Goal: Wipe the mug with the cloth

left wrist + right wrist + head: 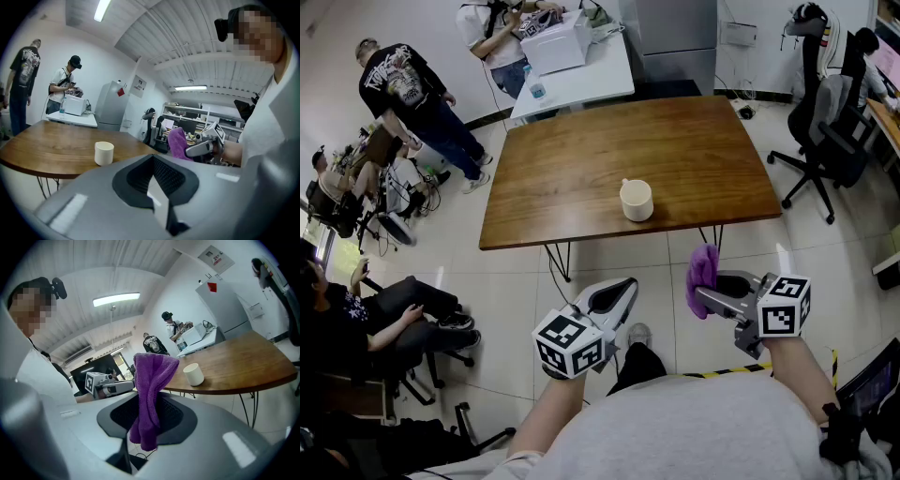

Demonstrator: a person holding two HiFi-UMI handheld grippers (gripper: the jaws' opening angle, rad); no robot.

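A cream mug (pixel 637 200) stands upright near the front edge of the brown wooden table (pixel 581 159); it also shows as the mug (pixel 104 153) and the mug (pixel 193 373). My right gripper (pixel 705 298) is held in front of the table, over the floor, shut on a purple cloth (pixel 702 275) that sticks up from its jaws; the cloth (pixel 149 394) drapes between them. My left gripper (pixel 619 292) hangs beside it, also short of the table, shut and empty. The left gripper view shows the right gripper (pixel 194 149) with the cloth (pixel 178 143).
Several people stand or sit at the left. A white table (pixel 577 70) with a white box is behind the wooden one. Office chairs (pixel 825 141) stand at the right. A grey cabinet (pixel 675 37) is at the back.
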